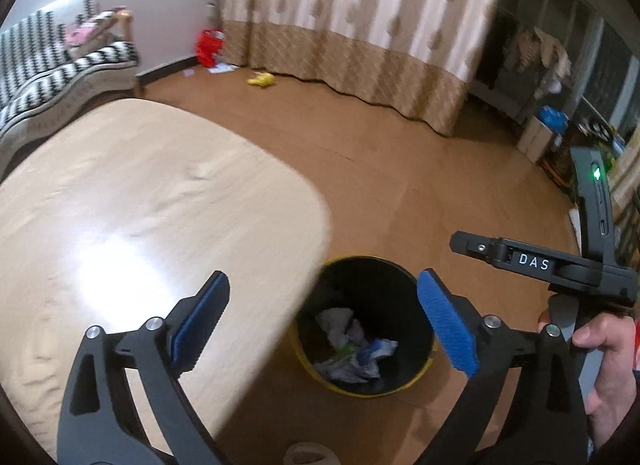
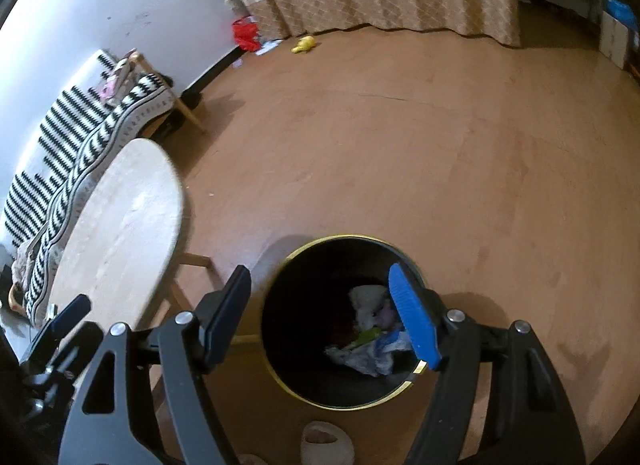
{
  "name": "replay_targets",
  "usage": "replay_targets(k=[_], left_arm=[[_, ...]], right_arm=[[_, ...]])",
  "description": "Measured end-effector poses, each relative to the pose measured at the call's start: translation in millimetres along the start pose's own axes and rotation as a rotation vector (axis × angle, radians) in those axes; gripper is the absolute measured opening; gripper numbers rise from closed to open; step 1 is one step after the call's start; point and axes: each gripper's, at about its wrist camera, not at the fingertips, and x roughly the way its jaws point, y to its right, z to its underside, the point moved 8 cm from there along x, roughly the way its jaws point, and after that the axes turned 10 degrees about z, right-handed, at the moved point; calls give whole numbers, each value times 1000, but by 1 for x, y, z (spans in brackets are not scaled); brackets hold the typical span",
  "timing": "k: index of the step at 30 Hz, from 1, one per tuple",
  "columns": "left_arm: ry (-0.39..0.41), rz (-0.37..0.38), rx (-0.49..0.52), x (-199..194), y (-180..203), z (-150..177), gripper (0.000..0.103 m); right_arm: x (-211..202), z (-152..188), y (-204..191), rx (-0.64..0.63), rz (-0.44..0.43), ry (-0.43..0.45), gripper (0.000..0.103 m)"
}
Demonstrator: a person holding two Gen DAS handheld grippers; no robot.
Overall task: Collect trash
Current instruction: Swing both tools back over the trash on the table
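A black trash bin with a yellow rim (image 1: 420, 317) (image 2: 276, 305) stands on the floor beside the table. Crumpled white and blue trash (image 1: 352, 349) (image 2: 372, 345) lies inside it. My left gripper (image 1: 324, 325) is open and empty, held over the table's corner and the bin. My right gripper (image 2: 320, 317) is open and empty, right above the bin's mouth. In the left wrist view the right gripper's body (image 1: 560, 265) shows at the right, held in a hand.
A light wooden table (image 1: 140, 225) (image 2: 120, 225) is at the left. A striped sofa (image 1: 60, 65) (image 2: 80, 145) stands behind it. A red bag (image 1: 208, 45), papers and a yellow item (image 1: 262, 79) lie by the curtain (image 1: 360, 25). Boxes (image 1: 540, 137) stand at the right.
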Motion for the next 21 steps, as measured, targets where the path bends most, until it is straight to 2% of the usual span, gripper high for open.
replay_targets(k=[1,5,8,9,12,15,21], left_arm=[[16,-26,-13,-14,-14,0,94],[89,-158,-77,-72,-81,4,96],[140,-250,-180,-121,-145,17,96],[152,-294,-228,-142,-173,26,96],[177,-392,-300,-190,-229,47,96],[219,-520,-374,-254,-290,80,96],[281,-633,-565,-341,-382,141,96]], right_arm=[[-2,0,-14,-21,-8,12,74],[-8,5,-72,-101,-57,13,74],[-15,14,-127,-179,-103,21,75],[-17,18,-146,-201,-124,17,75],[-23,35,-210,-282,-183,7,75],[-30,58,-277,-365,-238,-5,75],[-43,122,-407,-515,-355,-57,75]])
